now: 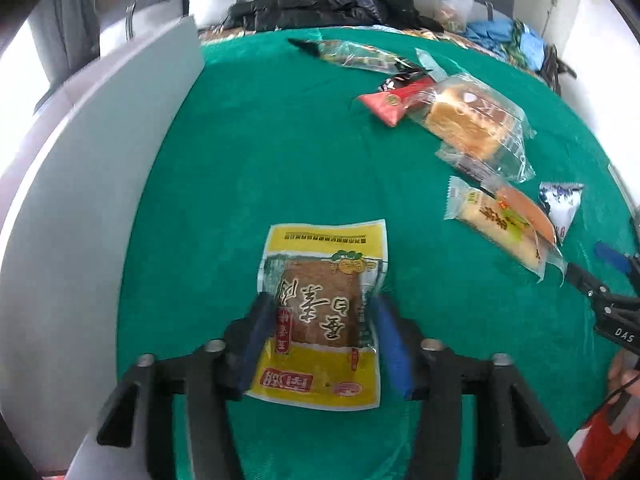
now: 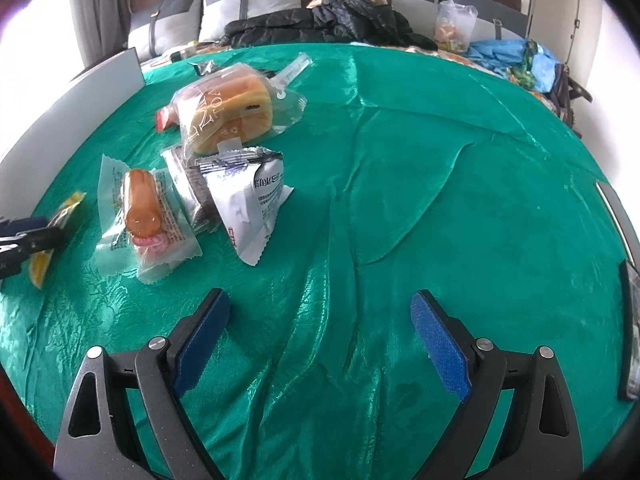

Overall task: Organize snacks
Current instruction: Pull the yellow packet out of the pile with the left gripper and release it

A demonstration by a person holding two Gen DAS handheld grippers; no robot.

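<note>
Left gripper point(image 1: 320, 316) clamping on the yellow snack packet point(image 1: 320, 316); right gripper point(image 2: 320, 340) sitting wide apart over bare green cloth point(image 2: 460, 200).

Going left to right in the left wrist view: a grey board point(image 1: 100, 168) is standing along the cloth's left edge; the yellow packet is lying flat on the cloth near the bottom centre, both blue pads point(image 1: 390, 340) pressing on its side edges; a long clear-wrapped snack point(image 1: 356, 54) is lying far back, then a red packet point(image 1: 390, 104), a wrapped bread loaf point(image 1: 468, 120) overlapping it, a sausage-bun packet point(image 1: 504, 224) nearer, and a small white pouch point(image 1: 560, 208) just beside it. The right gripper's own view is showing nothing between its fingers point(image 2: 440, 348), with the snack pile lying up-left of it.
</note>
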